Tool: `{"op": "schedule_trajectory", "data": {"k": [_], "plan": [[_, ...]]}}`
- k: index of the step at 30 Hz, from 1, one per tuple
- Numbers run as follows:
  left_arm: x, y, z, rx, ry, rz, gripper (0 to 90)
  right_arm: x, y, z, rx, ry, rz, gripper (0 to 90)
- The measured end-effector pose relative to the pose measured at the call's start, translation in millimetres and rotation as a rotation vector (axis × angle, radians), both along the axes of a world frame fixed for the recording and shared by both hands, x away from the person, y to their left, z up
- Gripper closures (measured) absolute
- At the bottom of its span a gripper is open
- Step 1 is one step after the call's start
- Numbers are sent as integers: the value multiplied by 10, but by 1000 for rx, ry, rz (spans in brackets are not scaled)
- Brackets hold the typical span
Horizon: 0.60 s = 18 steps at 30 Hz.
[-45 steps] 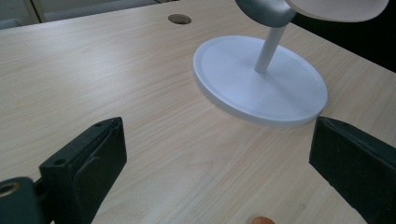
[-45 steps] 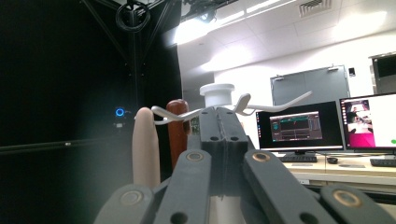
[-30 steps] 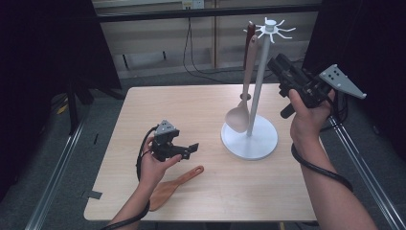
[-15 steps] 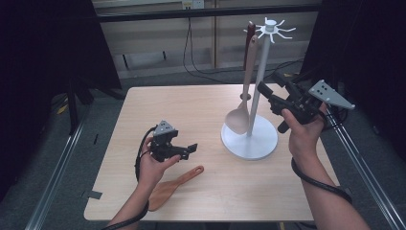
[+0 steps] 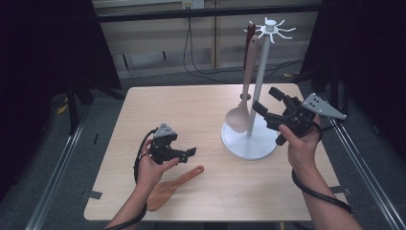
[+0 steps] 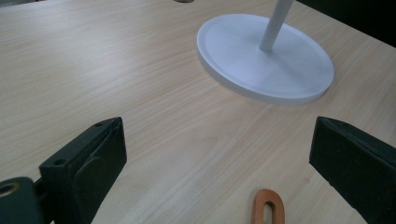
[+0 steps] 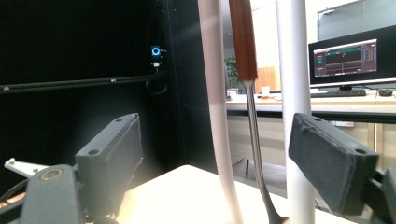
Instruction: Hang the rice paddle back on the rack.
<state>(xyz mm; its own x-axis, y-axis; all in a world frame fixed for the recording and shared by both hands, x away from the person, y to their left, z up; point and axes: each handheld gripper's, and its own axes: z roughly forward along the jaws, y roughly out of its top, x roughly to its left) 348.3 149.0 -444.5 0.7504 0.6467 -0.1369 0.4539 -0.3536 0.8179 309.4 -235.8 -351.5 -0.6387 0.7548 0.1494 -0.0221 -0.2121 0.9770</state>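
A: Where do we have the right gripper point(image 5: 271, 104)?

B: We hold it just right of the white stand point(image 5: 249, 139), level with the pole. Its jaws have just been opening and now gape wide with nothing pinched; in the right gripper view the pale spoon point(image 5: 238, 118) handle and a dark-handled utensil point(image 7: 247, 84) hang in the gap ahead, untouched.

A: And the left gripper point(image 5: 187, 152)?

B: We hold it well left of the stand's base, jaws spread wide and empty. The wooden spatula point(image 5: 170, 188) lies flat on the table point(image 5: 191, 105) just below it, its slotted handle end toward the stand
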Motion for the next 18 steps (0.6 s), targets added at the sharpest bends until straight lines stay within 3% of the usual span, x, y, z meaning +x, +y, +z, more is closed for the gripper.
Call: {"op": "schedule_trajectory", "data": {"k": [5, 9, 18], "plan": [[-27, 19, -47, 21, 19, -8, 38, -11, -42, -74, -16, 25, -1, 92], [-32, 42, -57, 34, 30, -13, 38, -16, -53, -111, 4, 39, 6, 64], [-56, 5, -115, 54, 57, -26, 41, -54, -39, -213, -41, 47, 26, 40]]}}
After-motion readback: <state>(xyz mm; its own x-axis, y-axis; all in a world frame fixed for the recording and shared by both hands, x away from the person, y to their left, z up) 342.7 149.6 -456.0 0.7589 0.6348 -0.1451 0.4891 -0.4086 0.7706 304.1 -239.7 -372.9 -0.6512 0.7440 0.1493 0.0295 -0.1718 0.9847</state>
